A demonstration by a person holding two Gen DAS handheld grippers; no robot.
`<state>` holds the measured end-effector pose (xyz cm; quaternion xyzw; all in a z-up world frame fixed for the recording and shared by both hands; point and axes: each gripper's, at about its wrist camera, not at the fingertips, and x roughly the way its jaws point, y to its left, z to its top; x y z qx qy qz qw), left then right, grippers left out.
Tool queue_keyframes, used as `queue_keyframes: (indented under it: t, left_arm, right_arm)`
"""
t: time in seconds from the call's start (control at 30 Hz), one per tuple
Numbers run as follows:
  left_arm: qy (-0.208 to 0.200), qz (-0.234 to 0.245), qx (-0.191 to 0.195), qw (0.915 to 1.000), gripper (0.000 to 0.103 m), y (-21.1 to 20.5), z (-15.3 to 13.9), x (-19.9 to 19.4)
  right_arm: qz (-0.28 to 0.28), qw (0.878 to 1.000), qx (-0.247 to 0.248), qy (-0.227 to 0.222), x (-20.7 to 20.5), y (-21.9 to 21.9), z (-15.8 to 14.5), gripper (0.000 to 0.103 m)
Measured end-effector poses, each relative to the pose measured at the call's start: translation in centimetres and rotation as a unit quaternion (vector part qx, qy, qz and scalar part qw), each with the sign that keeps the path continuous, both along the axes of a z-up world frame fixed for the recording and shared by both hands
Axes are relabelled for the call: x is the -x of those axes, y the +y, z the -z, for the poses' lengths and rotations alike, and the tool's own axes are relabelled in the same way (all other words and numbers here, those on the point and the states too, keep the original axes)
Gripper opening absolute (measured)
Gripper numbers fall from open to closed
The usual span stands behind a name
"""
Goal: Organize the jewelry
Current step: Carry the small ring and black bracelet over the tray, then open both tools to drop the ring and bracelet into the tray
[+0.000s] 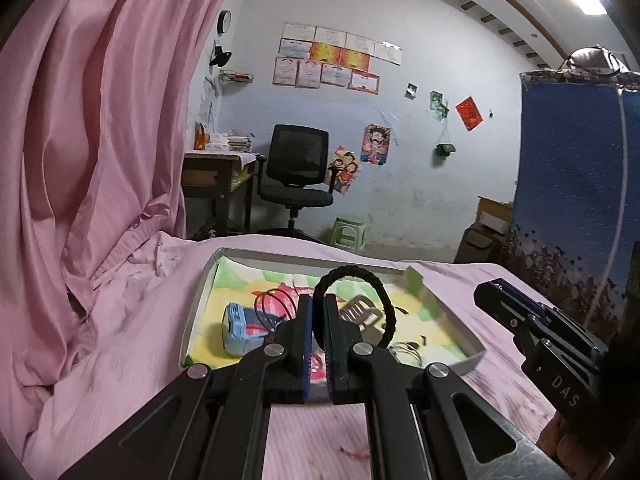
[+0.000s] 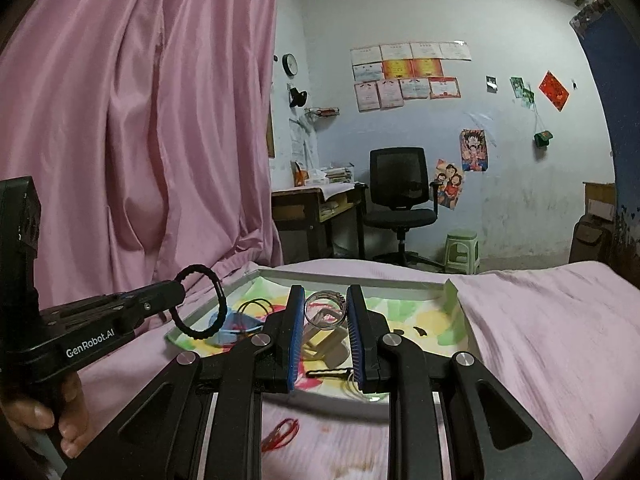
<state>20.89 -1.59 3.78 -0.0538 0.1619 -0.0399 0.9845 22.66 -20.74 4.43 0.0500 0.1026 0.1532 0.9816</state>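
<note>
Left gripper (image 1: 316,320): pinched nearly shut on the black braided bracelet (image 1: 356,300), held up above the tray
Bracelet in the right view: black braided bracelet (image 2: 200,304) stands as an upright ring from the left gripper (image 2: 176,292), over the tray's near-left corner
Right gripper (image 2: 324,320): jaws parted, no firm contact visible; clear ring-shaped bangle (image 2: 325,309) sits between the blue pads
Tray (image 1: 196,304): shallow white box with a colourful lining, on the pink bedsheet (image 1: 132,344), straight ahead of both grippers
Key relation: bracelet already over the tray, so release needs only a short drop; left side nearer that corner
Loose pieces: red cord (image 2: 282,434) lies on the sheet outside the tray, just short of the right gripper
Also in tray: blue block (image 1: 240,330), beige hair claw (image 1: 360,312)
Writing: "GenRobot.AI" on the left gripper body; "DAS" on the right gripper (image 1: 504,300) body
Wall papers: print too small to read
</note>
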Motion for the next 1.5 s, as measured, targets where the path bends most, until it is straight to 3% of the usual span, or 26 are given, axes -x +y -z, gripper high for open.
queue_keyframes:
  t: [0.3, 0.6, 0.87, 1.07, 1.33, 1.5]
  left_arm:
    - [0.025, -0.022, -0.005, 0.9994, 0.005, -0.8, 0.9, -3.6]
    - [0.138, 0.003, -0.005, 0.9904, 0.005, -1.0, 3.1, -7.1]
    - [0.206, 0.008, -0.008, 0.9784, 0.005, -1.0, 4.8, -8.5]
    - [0.227, 0.008, -0.002, 0.9739, 0.006, -0.8, 5.2, -9.0]
    - [0.238, 0.013, 0.001, 0.9711, 0.006, -0.7, 5.3, -9.3]
    - [0.235, 0.016, 0.014, 0.9717, 0.007, -0.4, 5.3, -9.2]
  right_arm:
    - [0.012, 0.999, -0.009, 0.028, -3.3, -0.7, 2.0, 0.019]
    - [0.001, 0.991, -0.013, 0.133, -6.6, -0.9, 5.1, 0.019]
    - [-0.006, 0.983, 0.001, 0.184, -7.6, -0.5, 6.7, 0.019]
    - [-0.010, 0.976, 0.007, 0.218, -8.4, -0.4, 7.7, 0.019]
    - [-0.012, 0.974, 0.013, 0.226, -8.4, -0.2, 7.9, 0.020]
    - [-0.010, 0.975, 0.011, 0.223, -8.3, -0.2, 7.7, 0.037]
